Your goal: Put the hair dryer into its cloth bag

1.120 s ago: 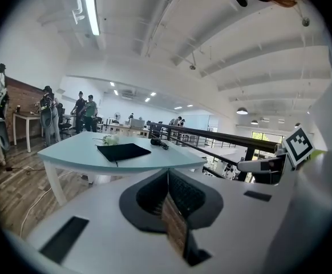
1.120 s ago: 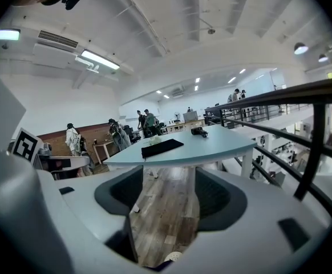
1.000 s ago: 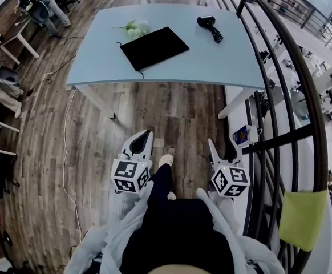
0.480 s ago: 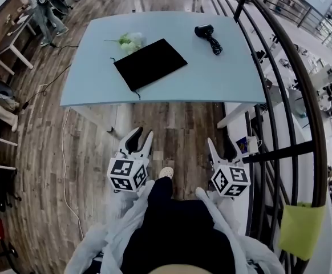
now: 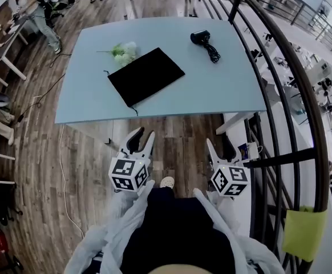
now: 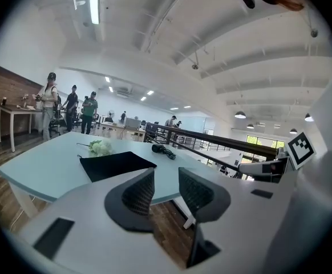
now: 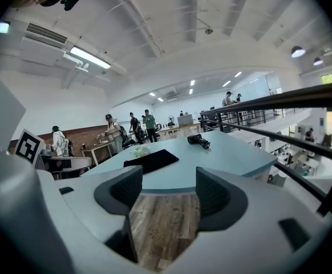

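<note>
A black hair dryer [image 5: 202,38] with its coiled cord lies at the far right of the pale blue table [image 5: 223,90]. The flat black cloth bag [image 5: 145,76] lies near the table's middle. Both show small in the gripper views: the hair dryer [image 6: 161,150] [image 7: 195,140], the cloth bag [image 6: 116,164] [image 7: 153,160]. My left gripper [image 5: 140,138] hovers over the wooden floor short of the table, its jaws opening with nothing between them. My right gripper [image 5: 220,149] is open and empty beside it.
A pale green flower bunch [image 5: 122,51] lies by the bag's far corner. A black metal railing [image 5: 280,67] curves close along the right. People stand by desks [image 5: 26,13] at the far left. A cable [image 5: 63,170] runs over the floor.
The table with bag and dryer has drawn nearer as I walk towards it. The left gripper's jaws have gone from shut to parted.
</note>
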Demonstrator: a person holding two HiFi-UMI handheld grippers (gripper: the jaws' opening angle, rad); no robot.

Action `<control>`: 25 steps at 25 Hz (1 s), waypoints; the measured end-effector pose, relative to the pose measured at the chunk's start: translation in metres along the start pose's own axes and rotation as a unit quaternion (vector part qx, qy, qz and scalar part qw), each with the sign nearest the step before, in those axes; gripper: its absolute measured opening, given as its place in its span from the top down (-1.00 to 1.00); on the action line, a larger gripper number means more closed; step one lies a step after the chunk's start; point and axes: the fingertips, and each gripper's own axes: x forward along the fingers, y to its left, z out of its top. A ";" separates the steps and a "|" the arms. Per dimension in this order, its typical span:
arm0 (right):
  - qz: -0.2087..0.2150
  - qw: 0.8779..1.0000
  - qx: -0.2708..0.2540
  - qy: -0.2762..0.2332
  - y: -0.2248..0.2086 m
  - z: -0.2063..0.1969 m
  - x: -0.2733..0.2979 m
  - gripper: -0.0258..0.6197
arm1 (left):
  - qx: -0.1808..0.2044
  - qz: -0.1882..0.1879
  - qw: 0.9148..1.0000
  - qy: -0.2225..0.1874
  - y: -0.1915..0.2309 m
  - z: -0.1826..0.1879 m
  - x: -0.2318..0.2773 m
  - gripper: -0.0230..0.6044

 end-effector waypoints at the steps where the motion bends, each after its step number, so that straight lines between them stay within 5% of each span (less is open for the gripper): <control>1: 0.000 1.000 0.001 0.001 0.000 0.000 0.002 0.02 | 0.000 -0.002 1.000 0.001 0.001 0.000 0.002 0.52; 15: -0.002 0.999 0.012 0.037 0.005 -0.024 0.011 0.02 | -0.016 -0.002 0.999 0.035 0.015 -0.027 0.001 0.52; 25: 0.014 1.000 0.008 0.019 -0.009 0.002 0.048 0.01 | 0.002 0.008 1.000 0.019 0.023 -0.007 0.032 0.52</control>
